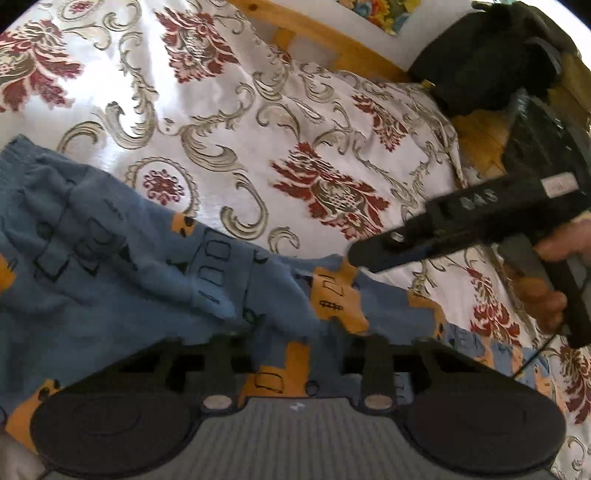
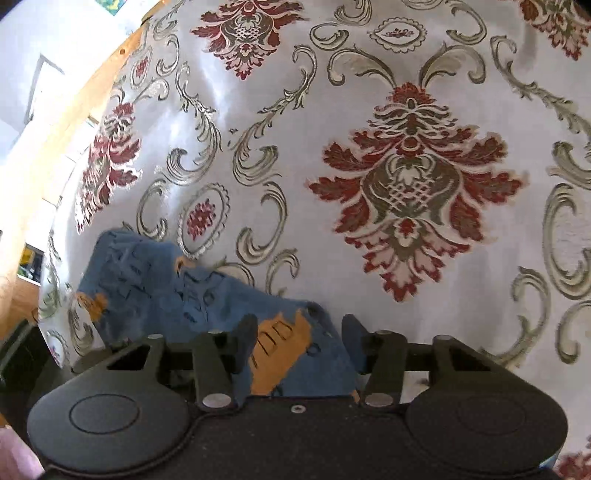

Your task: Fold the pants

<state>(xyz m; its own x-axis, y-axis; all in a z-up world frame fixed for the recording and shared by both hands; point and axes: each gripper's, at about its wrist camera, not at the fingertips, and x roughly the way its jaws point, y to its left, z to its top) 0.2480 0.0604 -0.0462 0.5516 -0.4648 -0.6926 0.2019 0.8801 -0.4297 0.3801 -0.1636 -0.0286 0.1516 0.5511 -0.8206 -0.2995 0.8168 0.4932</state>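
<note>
A white bedspread (image 2: 303,122) with red and grey ornaments covers the bed. A wooden frame (image 1: 325,35) runs along its edge, beside a white wall (image 2: 44,33).

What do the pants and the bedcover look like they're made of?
Pants: soft matte knit, likely cotton jersey; it bunches in limp folds and looks fuzzy. Bedcover: glossy woven fabric, probably satin-like brocade; sheen streaks and raised damask motifs suggest it.

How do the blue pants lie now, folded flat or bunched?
Bunched: the blue, orange-patched knit pants lie creased and rumpled on the floral white bedspread, with no neat fold.
</note>
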